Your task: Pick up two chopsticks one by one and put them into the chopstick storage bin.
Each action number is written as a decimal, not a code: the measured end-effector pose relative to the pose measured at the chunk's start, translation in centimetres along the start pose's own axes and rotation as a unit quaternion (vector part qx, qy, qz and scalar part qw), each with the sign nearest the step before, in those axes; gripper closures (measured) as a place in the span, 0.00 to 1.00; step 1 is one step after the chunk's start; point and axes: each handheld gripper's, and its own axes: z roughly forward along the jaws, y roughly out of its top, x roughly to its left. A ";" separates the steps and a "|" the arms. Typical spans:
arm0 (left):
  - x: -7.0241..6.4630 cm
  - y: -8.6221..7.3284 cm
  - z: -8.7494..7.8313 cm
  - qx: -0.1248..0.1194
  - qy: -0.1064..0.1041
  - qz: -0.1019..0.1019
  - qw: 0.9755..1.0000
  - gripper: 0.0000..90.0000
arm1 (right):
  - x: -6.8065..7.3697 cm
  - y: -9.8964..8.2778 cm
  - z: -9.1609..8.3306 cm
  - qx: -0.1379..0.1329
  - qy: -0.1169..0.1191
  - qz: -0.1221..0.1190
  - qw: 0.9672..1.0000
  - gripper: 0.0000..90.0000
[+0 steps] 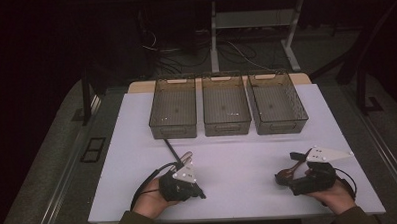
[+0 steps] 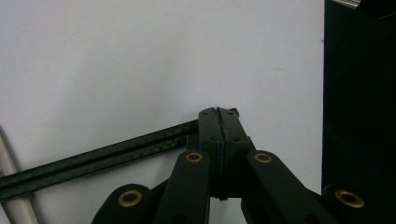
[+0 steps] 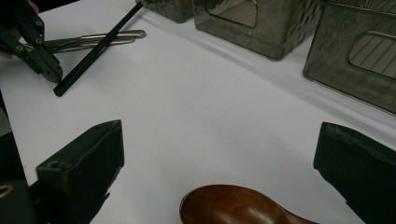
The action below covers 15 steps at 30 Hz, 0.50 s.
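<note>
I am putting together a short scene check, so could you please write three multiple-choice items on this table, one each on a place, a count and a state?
1. Where does the brown wooden spoon lie?
A. in the middle bin
B. on the table between the right hand-held gripper's jaws
C. under the black chopsticks

2. How many grey bins stand at the far side of the white table?
A. two
B. three
C. four

3. How do the left hand-held gripper's jaws stand?
A. wide apart
B. closed together
C. clamped on a bin's rim

Answers: 1 B, the right gripper view shows the spoon's bowl on the table between the right hand-held gripper's spread jaws. 2 B, the high view shows three in a row. 3 B, the left gripper view shows the tips meeting beside the black chopsticks.
</note>
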 end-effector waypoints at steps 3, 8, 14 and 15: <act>0.0 0.3 0.2 0.002 0.002 0.006 1.000 0.99 | 0.0 0.0 0.0 0.000 0.000 0.000 1.000 0.02; 0.0 0.8 0.6 0.004 0.005 0.009 1.000 0.99 | 0.0 0.0 0.0 0.000 0.000 0.000 1.000 0.02; 0.1 1.5 1.1 0.005 0.010 0.014 1.000 0.99 | 0.0 0.0 0.0 -0.001 0.000 0.001 1.000 0.02; 0.2 1.6 1.2 0.005 0.010 0.015 1.000 0.99 | 0.0 0.0 0.0 -0.001 0.000 0.001 1.000 0.02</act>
